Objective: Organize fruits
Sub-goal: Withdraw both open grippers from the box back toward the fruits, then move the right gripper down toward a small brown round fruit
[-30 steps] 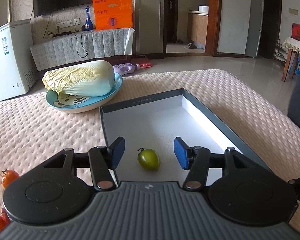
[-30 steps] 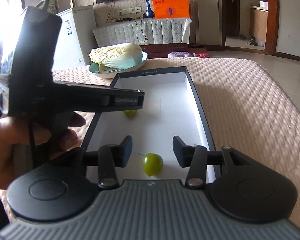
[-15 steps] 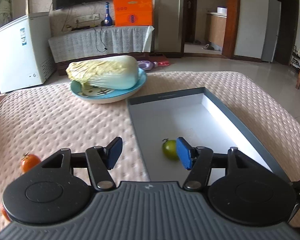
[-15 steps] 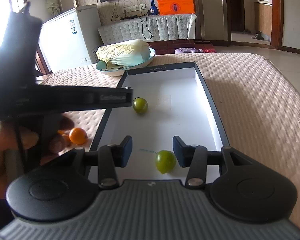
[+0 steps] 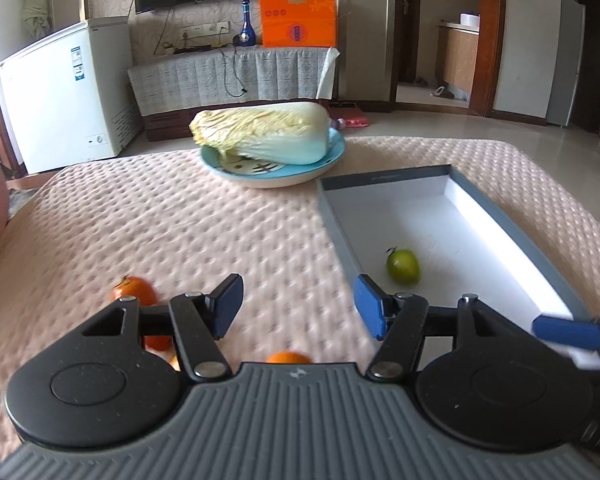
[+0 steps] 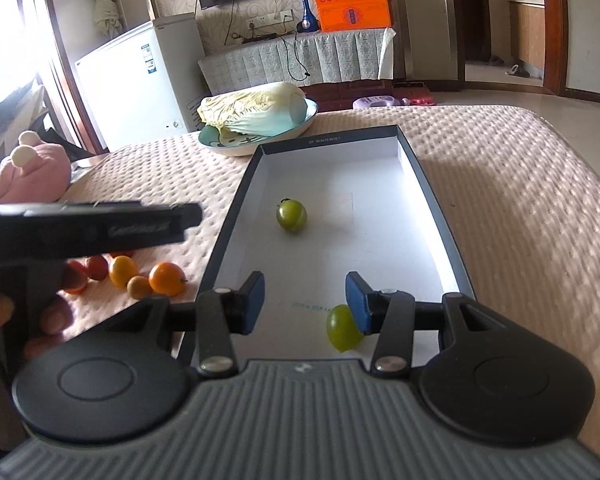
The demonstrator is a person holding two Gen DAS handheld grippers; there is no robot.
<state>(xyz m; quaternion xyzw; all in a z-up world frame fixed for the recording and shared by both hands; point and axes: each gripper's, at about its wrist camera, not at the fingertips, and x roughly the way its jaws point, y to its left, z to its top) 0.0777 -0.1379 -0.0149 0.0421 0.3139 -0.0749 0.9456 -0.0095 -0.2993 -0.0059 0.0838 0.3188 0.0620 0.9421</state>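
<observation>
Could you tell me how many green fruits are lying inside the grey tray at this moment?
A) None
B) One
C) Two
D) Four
C: the right wrist view shows one green fruit in the middle of the tray and a second green fruit at its near end, beside the right gripper; the orange and red fruits all lie outside on the cloth.
</observation>
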